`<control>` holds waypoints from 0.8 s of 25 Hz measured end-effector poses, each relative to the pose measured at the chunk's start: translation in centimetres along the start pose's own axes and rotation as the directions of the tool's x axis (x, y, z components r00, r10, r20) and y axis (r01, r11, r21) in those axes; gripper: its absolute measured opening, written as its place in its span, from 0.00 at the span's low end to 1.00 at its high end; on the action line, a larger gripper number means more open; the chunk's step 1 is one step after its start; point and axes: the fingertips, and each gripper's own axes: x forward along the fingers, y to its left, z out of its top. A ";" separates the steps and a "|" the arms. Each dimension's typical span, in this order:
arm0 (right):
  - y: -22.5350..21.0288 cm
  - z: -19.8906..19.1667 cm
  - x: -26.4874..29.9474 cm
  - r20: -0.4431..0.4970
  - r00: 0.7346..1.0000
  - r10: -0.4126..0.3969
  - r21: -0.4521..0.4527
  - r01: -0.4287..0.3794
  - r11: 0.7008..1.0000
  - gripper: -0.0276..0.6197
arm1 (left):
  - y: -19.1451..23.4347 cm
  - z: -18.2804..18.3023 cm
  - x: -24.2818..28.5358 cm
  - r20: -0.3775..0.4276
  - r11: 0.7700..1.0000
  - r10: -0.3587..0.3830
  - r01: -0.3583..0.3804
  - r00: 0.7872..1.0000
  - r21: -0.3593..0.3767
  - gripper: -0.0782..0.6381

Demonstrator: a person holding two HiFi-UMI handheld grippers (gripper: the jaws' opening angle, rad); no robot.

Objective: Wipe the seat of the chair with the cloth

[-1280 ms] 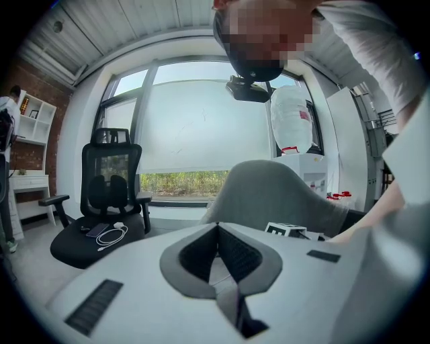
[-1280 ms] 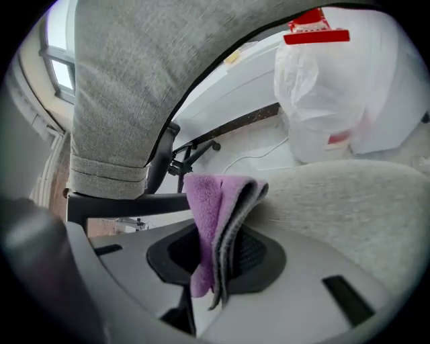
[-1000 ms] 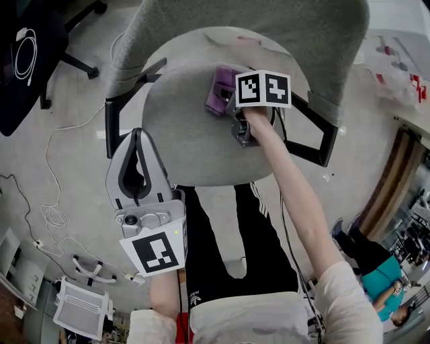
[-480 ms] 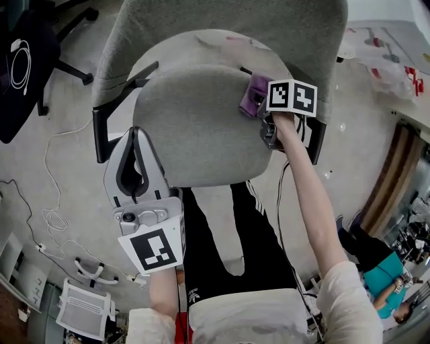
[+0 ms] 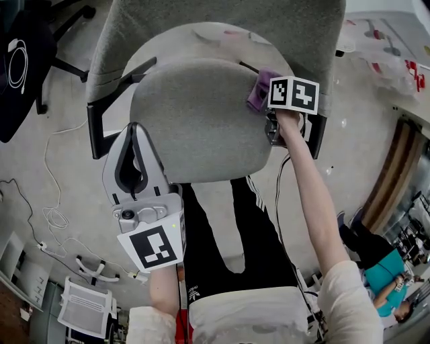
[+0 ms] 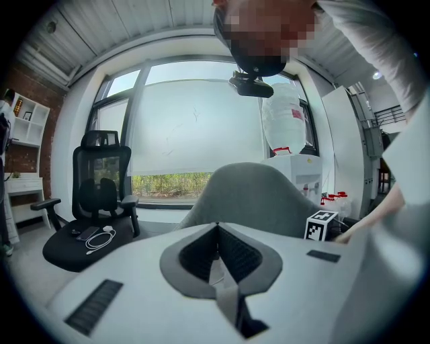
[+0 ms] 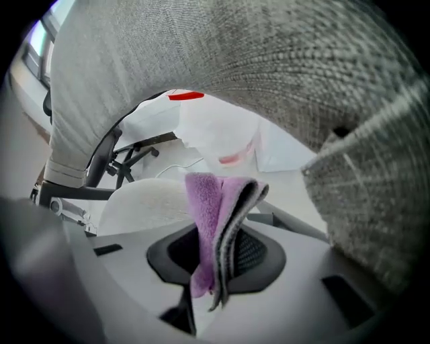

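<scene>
Nearest the person, the left gripper hangs over the grey chair seat's front left edge, jaws together and empty. At the seat's back right corner, the right gripper clamps a folded purple cloth, close to the backrest.

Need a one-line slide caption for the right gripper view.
Right claw shut on the folded purple cloth, with the grey chair backrest looming close above.

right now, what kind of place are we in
Most likely an office or shared workspace: a black mesh office chair stands by a big window, with a bottled water dispenser to one side and white shelving at the far left.
</scene>
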 end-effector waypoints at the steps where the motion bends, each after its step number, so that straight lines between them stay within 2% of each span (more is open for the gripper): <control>1: -0.1 0.0 0.0 0.004 1.000 -0.006 0.001 0.006 1.000 0.18 | 0.2 0.0 -0.1 0.001 1.000 0.003 -0.003 1.000 0.001 0.13; 8: -0.5 0.1 -0.1 0.023 0.999 -0.031 0.019 0.031 0.999 0.18 | 2.6 0.2 -1.2 0.019 0.999 0.040 -0.040 0.999 -0.002 0.13; 11: -0.1 0.5 -1.0 0.059 0.998 -0.017 0.038 0.014 0.999 0.18 | 3.9 0.1 -1.6 0.020 0.998 0.060 -0.060 0.998 -0.002 0.13; 13: 1.2 1.1 -2.2 0.103 0.994 0.020 0.054 -0.026 0.998 0.18 | 4.8 -0.1 -2.0 0.017 0.997 0.079 -0.079 0.997 -0.005 0.13; 15: 4.1 1.4 -3.4 0.134 0.986 0.098 0.045 -0.105 0.994 0.18 | 5.9 -0.4 -2.5 0.012 0.995 0.101 -0.101 0.995 -0.009 0.13; 17: 8.7 0.9 -4.0 0.131 0.966 0.222 0.010 -0.225 0.974 0.18 | 6.9 -0.7 -3.1 0.005 0.992 0.122 -0.122 0.993 -0.011 0.13; 18: 11.5 0.3 -4.0 0.116 0.948 0.295 -0.006 -0.296 0.955 0.18 | 7.4 -0.9 -3.3 0.001 0.991 0.131 -0.131 0.991 -0.012 0.13; 20: 17.3 -1.4 -3.6 0.071 0.895 0.441 -0.014 -0.441 0.898 0.18 | 8.2 -1.2 -3.7 -0.008 0.989 0.148 -0.148 0.989 -0.014 0.13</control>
